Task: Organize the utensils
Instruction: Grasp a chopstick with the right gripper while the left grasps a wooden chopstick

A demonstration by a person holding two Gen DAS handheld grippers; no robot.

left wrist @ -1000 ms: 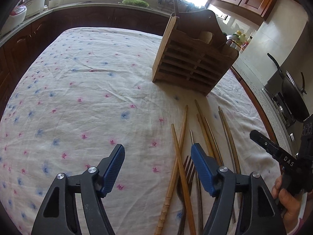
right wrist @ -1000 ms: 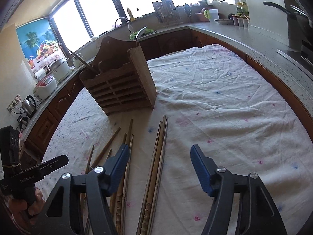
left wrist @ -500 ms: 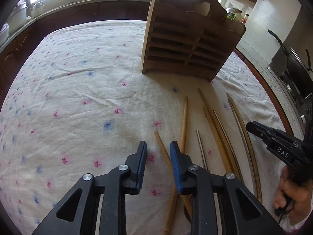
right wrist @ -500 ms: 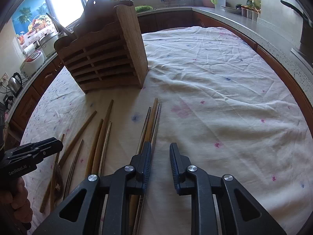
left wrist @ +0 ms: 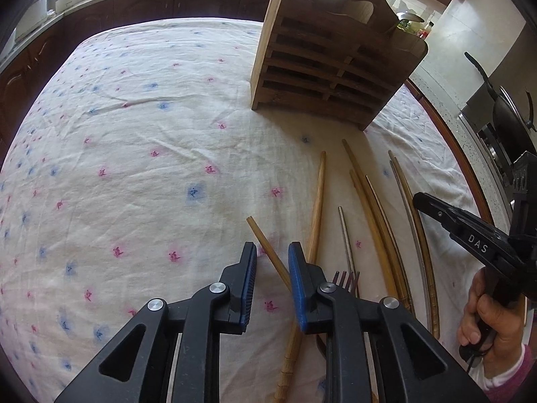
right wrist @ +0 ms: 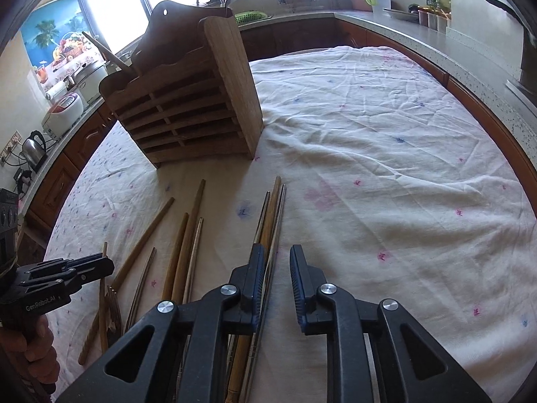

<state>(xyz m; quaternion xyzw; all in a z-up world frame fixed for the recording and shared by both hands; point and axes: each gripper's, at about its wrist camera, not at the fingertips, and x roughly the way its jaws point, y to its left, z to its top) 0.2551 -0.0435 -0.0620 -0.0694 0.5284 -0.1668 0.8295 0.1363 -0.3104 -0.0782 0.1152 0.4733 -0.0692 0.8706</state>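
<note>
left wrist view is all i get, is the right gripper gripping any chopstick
observer: No. The right wrist view shows the right gripper with a narrow gap between its pads, which press on nothing.
operator: whats under it then
observer: A bundle of three chopsticks, one wooden between two thin metal ones. It runs under the gripper's left finger and points toward the wooden utensil holder.
operator: anything in the holder
observer: A wooden handle seems to stick out of its top at the left end, leaning outward.
</note>
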